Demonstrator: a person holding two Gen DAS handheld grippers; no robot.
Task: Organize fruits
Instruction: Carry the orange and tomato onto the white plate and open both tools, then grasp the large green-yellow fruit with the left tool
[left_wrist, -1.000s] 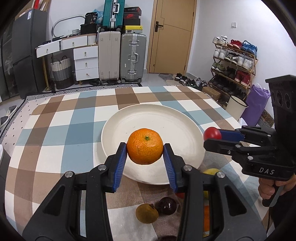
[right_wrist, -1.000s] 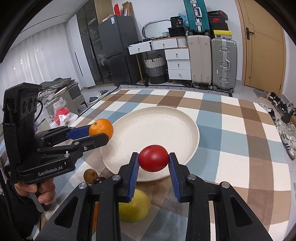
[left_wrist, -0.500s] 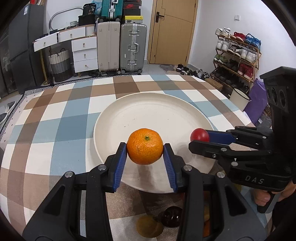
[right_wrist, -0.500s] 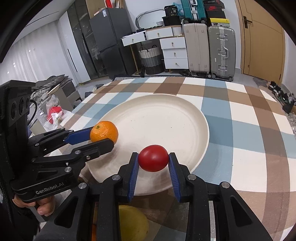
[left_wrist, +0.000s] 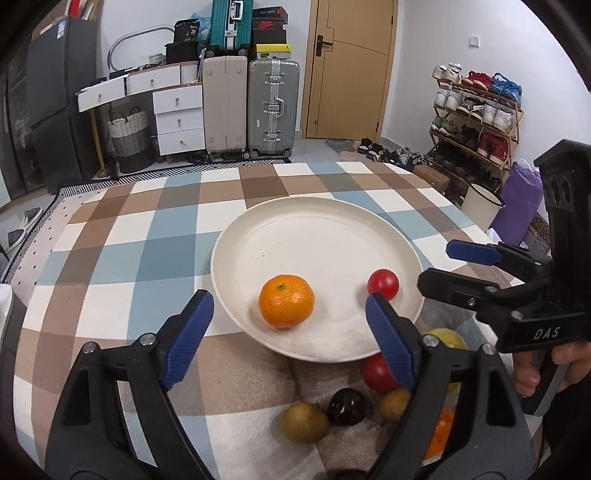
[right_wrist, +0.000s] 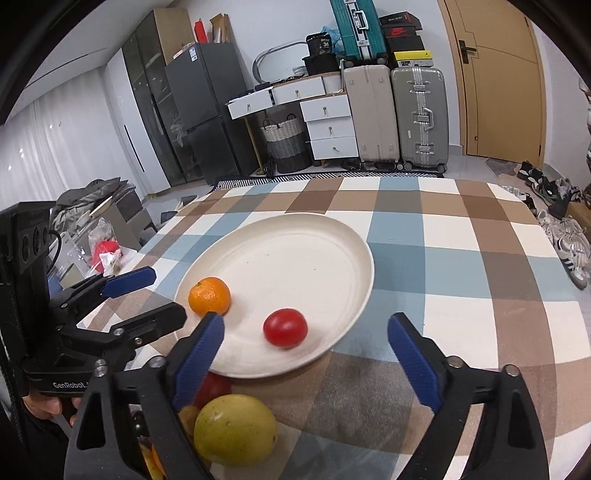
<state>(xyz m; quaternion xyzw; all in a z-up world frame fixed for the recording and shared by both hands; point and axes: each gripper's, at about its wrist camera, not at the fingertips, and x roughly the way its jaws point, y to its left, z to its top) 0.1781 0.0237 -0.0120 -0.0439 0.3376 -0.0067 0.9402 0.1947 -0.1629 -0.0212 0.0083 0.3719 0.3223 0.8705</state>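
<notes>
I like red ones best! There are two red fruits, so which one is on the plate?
The smaller red fruit beside the orange lies on the white plate; the other red fruit sits on the tablecloth.

Orange mandarin (left_wrist: 286, 301), red tomato (left_wrist: 383, 283), cream plate (left_wrist: 314, 236), checked cloth (left_wrist: 147, 251)

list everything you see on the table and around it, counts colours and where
plate: 1, cream, mid table
orange: 1, orange, on plate
tomato: 1, red, on plate
loose fruit: several, yellow, red, brown, dark, off the plate's near rim
tablecloth: 1, blue, brown, white checks
suitcases: 3, beige, silver, teal, back wall
drawers: 1, white
door: 1, tan
shoe rack: 1, right wall
left gripper: jaws opening, nothing held
right gripper: jaws opening, nothing held
</notes>
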